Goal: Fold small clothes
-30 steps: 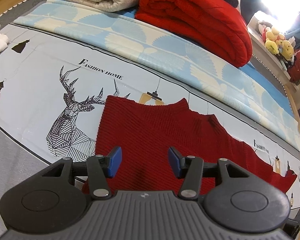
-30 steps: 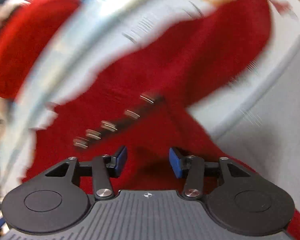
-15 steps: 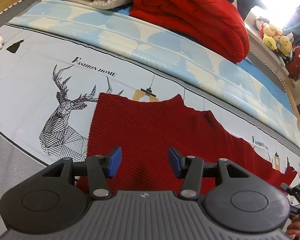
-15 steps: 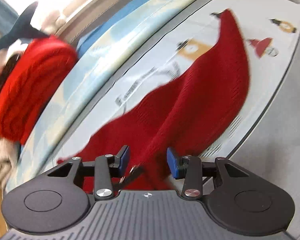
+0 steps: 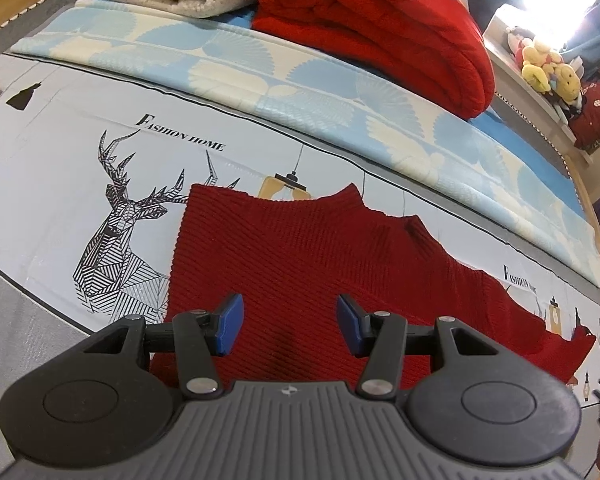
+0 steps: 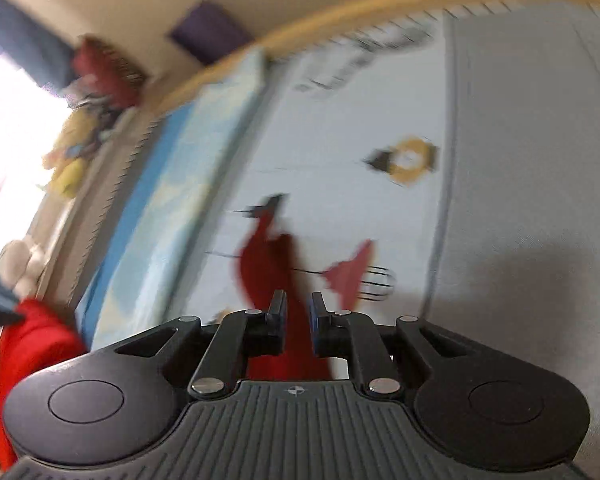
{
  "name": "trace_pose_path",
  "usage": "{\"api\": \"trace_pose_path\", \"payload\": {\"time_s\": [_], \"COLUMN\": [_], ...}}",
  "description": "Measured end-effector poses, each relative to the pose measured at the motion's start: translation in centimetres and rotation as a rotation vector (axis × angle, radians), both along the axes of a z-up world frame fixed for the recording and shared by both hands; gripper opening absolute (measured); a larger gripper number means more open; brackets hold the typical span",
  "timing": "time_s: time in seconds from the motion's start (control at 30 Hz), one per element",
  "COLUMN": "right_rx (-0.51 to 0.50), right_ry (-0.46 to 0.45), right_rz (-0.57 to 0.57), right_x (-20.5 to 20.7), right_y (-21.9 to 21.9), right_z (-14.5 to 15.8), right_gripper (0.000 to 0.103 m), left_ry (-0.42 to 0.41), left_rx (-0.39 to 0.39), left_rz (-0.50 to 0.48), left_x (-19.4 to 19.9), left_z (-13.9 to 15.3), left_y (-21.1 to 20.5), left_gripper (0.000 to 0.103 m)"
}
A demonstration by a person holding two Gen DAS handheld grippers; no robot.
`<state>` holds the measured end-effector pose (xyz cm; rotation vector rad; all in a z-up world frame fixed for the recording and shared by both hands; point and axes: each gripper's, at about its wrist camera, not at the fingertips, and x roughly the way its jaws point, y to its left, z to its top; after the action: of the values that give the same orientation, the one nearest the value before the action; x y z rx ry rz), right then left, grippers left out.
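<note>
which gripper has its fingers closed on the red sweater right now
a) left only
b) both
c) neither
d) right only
d, in the right wrist view the right gripper has its jaws drawn nearly together with the red sweater pinched between them, while in the left wrist view the left gripper has its blue pads wide apart above the knit, gripping nothing.

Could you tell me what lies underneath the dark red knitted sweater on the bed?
The sweater lies flat on a printed sheet showing a deer and a lamp. Its left edge covers part of the deer's body; whatever print lies beneath the rest is hidden.
</note>
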<state>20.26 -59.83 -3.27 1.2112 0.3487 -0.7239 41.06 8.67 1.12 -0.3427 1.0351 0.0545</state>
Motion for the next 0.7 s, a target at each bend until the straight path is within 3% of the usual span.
{"api": "trace_pose_path", "payload": {"time_s": [0.1,0.27,0.43,0.53,0.6,0.7], "right_rx": [0.018,0.073,-0.049,-0.111,-0.128,-0.1], "right_ry": [0.028,0.049,0.039,0.025,0.011,-0.051], "right_rz": [0.056,0.161,0.225,0.245,0.252,0.273], "right_x": [1.4,4.3,6.6,7.4,7.7,7.9], "right_y": [-0.7,-0.2,1.4,2.1,2.3,2.2], "right_z": [-2.3,-6.1,-5.2,-5.3,-5.1,-5.2], "right_gripper": [0.049,0.049,0.054,0.063,0.07,0.07], "left_ry": [0.007,0.012,0.015,0.015,0.014,0.015], "left_rx": [0.007,0.023,0.032,0.033,0.035,0.038], "left_rz": [-0.002,-0.027,-0.026,-0.033,-0.043,-0.043], "left_x": [0.1,0.1,0.1,0.1,0.1,0.1], "left_z": [-0.2,-0.5,-0.6,-0.6,-0.6,-0.6], "left_y": [-0.4,-1.1,-1.1,-1.2,-1.2,-1.1], "left_gripper": [0.057,0.057,0.057,0.057,0.057,0.057]}}
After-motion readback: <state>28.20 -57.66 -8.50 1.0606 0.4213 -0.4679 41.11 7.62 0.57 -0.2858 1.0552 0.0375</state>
